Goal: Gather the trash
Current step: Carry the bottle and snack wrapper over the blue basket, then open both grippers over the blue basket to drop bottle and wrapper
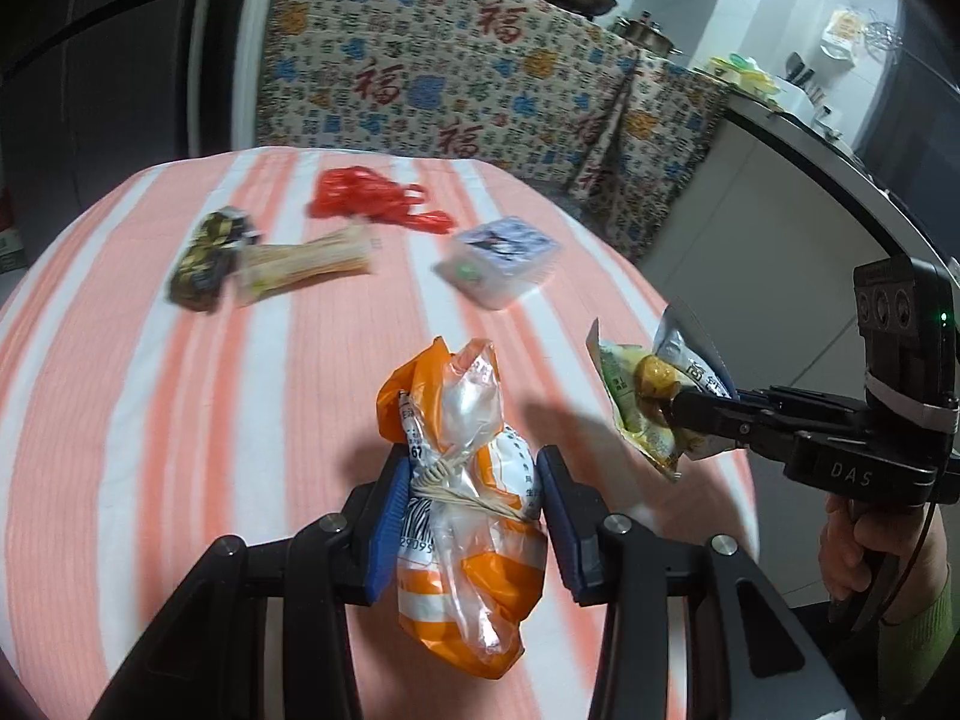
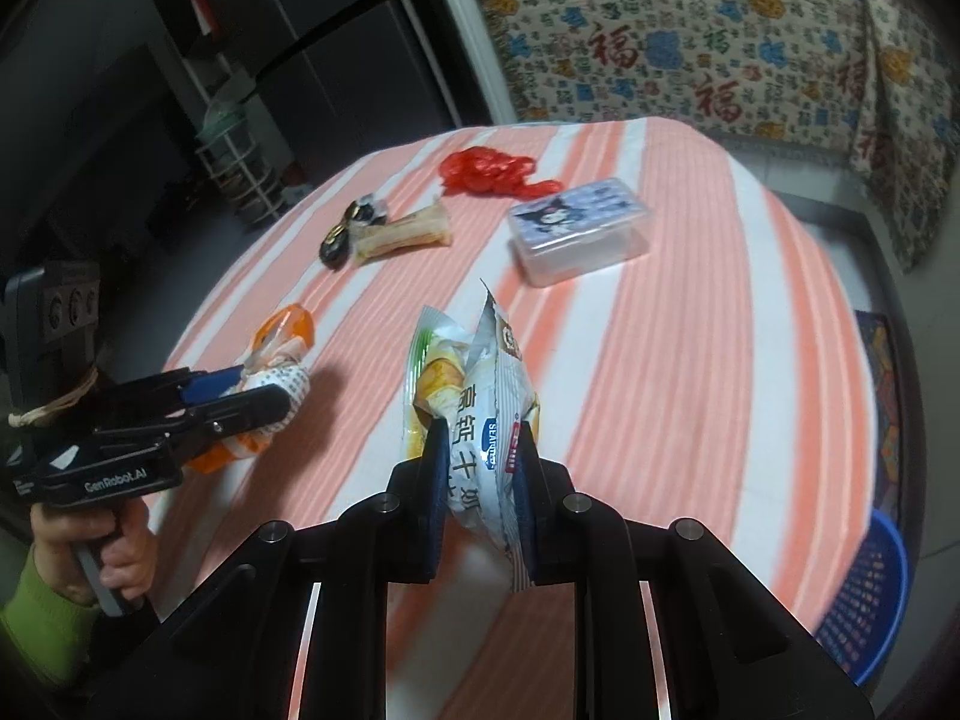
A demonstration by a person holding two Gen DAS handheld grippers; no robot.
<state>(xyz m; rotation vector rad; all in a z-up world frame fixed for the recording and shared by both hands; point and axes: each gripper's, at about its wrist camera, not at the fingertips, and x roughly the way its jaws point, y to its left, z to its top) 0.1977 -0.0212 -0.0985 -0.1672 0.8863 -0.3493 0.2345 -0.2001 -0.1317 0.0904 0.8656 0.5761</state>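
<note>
orange bag (image 1: 465, 516) clamped, snack packet (image 2: 480, 420) clamped

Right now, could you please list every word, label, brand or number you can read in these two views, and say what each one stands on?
"DAS": body of the right gripper.
"GenRobot.AI": body of the left gripper.
"福": repeated in red on the patterned cloth.
"SEAR…", cut off by a finger: blue tag on the white snack packet; its large characters are only partly legible.
"29095": by the barcode on the orange-and-white bag; its other print is too small.
</note>
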